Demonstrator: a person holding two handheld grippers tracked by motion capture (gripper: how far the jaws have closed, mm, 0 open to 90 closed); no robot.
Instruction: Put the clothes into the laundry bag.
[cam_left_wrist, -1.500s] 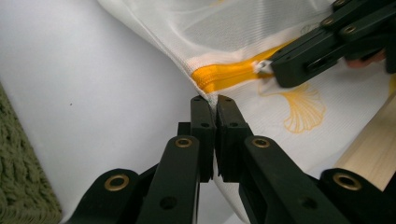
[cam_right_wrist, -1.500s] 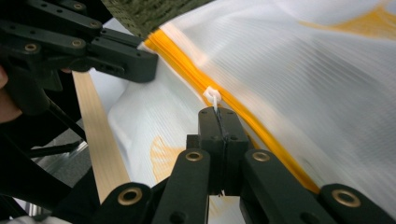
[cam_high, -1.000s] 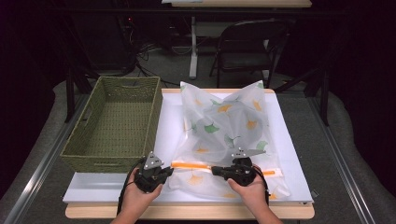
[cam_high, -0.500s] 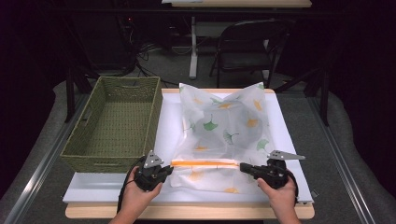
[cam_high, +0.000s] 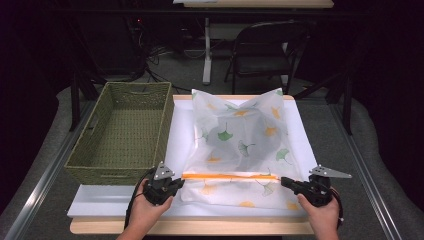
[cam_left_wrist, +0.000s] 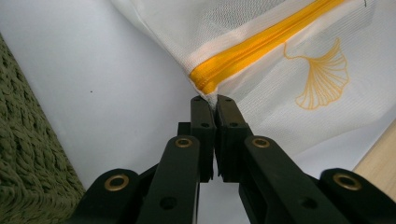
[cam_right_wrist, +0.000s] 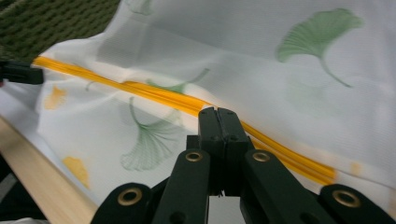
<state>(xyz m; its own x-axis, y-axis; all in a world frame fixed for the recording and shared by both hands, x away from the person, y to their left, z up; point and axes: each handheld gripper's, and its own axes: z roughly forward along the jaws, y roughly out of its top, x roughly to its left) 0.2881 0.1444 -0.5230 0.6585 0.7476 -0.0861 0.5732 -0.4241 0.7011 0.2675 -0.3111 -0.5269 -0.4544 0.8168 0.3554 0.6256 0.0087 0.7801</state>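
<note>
Likely to tear loose from the left gripper (cam_left_wrist: 212, 103), clenched on the corner of the mesh bag (cam_high: 240, 145) beside the basket (cam_high: 122, 132), if yanked by the right gripper (cam_right_wrist: 217, 112), clamped at the zipper (cam_right_wrist: 154, 95).

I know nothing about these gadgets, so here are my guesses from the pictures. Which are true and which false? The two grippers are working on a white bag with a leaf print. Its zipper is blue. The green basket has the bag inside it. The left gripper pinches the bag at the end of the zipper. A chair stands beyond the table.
1. Both grippers work on a leaf-printed white mesh bag: true.
2. The zipper is blue: false, it is orange-yellow.
3. The woven basket holds the bag: false, the bag lies beside it on the white table top.
4. The left gripper pinches the bag at the zipper's end: true.
5. A chair stands beyond the table: true.
</note>
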